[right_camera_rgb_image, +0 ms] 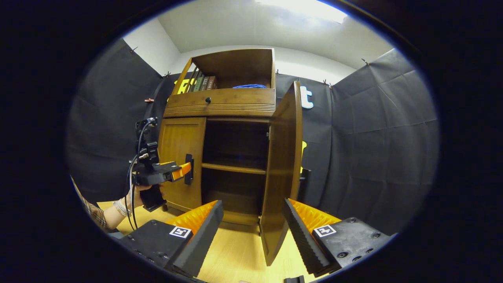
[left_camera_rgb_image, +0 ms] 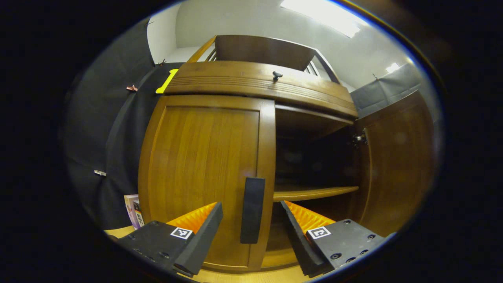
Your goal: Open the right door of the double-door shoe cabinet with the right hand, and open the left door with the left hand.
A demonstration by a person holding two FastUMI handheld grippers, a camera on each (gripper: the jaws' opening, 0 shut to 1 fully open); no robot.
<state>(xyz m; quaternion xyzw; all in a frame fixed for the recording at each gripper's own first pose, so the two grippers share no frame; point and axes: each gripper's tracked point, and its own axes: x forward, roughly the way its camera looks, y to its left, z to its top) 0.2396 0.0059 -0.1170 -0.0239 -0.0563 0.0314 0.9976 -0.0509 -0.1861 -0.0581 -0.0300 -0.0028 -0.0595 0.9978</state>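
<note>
The wooden shoe cabinet [right_camera_rgb_image: 224,104] stands against the booth wall. Its right door [right_camera_rgb_image: 285,165] is swung wide open, showing dark shelves [right_camera_rgb_image: 234,168]. The left door [left_camera_rgb_image: 204,173] is closed, with a dark vertical handle [left_camera_rgb_image: 252,209] at its inner edge. In the left gripper view my left gripper [left_camera_rgb_image: 251,232] is open, and the handle stands between its fingers [left_camera_rgb_image: 196,232] without contact on both sides. In the right gripper view the left gripper [right_camera_rgb_image: 182,169] reaches the handle [right_camera_rgb_image: 190,169], held by a hand [right_camera_rgb_image: 147,194]. My right gripper [right_camera_rgb_image: 253,232] is open, empty, just short of the open door's edge.
A drawer with a small knob [left_camera_rgb_image: 277,74] runs above the doors, and an open top shelf holds books [right_camera_rgb_image: 204,83] and a blue item [right_camera_rgb_image: 249,86]. Books or boxes [left_camera_rgb_image: 133,210] lean left of the cabinet. The floor [right_camera_rgb_image: 232,251] is light wood.
</note>
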